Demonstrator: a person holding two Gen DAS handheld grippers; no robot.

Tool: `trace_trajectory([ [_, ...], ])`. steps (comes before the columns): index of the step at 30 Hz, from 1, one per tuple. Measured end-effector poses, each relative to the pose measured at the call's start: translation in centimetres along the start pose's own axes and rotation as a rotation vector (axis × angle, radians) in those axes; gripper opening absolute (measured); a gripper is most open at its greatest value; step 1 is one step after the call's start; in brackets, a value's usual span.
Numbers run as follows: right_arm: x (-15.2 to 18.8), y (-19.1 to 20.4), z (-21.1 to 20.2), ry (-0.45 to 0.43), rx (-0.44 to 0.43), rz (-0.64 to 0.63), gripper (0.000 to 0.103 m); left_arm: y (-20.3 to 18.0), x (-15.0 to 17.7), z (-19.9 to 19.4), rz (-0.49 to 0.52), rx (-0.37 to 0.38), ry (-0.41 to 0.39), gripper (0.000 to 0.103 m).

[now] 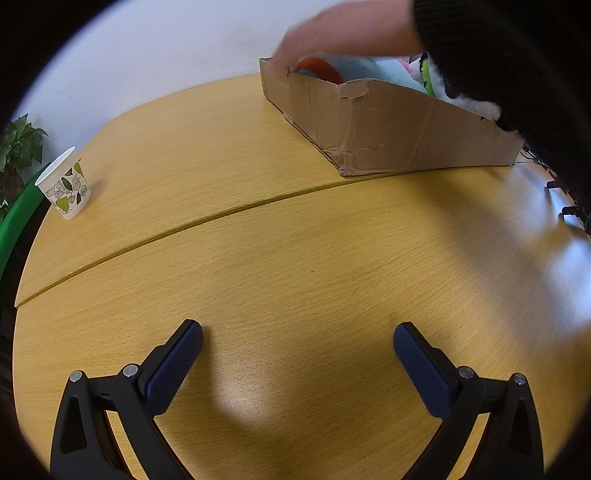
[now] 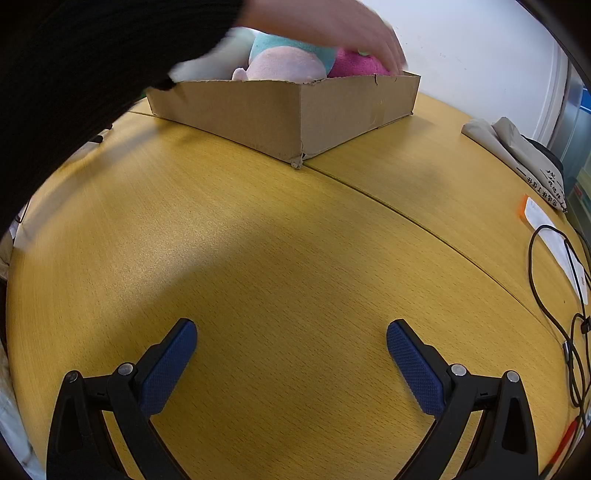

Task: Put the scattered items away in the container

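The left gripper (image 1: pixel 297 343) and the right gripper (image 2: pixel 291 341) sit low over the bare counter (image 1: pixel 295 258). Both have their jaws wide apart and hold nothing. The box (image 1: pixel 388 125) sits at the back of the counter, well apart from both grippers. Soft toys (image 2: pixel 291 61) fill it. A blurry hand (image 2: pixel 332 22) in a black sleeve (image 2: pixel 74 74) reaches over the toys. A paper cup (image 1: pixel 65 182) with leaves on it stands near the counter's left edge.
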State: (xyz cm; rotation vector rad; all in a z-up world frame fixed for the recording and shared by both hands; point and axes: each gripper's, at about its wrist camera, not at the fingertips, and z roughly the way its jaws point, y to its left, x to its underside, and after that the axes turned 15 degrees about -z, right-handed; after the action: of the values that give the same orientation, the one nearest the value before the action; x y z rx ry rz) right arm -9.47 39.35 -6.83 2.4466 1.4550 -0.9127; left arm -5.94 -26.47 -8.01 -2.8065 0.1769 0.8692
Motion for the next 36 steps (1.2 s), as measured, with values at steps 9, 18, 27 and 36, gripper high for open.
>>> trace_trajectory([
  [9,0.00,-0.01,0.00,0.000,0.000,0.000,0.103,0.06,-0.10,-0.01,0.001,0.000,0.000,0.103],
  [18,0.01,-0.01,0.00,0.000,0.000,0.000,0.103,0.05,-0.11,0.01,0.001,0.001,0.000,0.103],
  [27,0.01,-0.01,-0.01,0.000,0.000,0.000,0.103,0.06,-0.12,0.00,0.002,0.001,0.000,0.103],
  [36,-0.01,0.01,0.04,0.000,0.000,-0.001,0.103,0.09,-0.29,0.00,0.003,0.001,0.000,0.103],
])
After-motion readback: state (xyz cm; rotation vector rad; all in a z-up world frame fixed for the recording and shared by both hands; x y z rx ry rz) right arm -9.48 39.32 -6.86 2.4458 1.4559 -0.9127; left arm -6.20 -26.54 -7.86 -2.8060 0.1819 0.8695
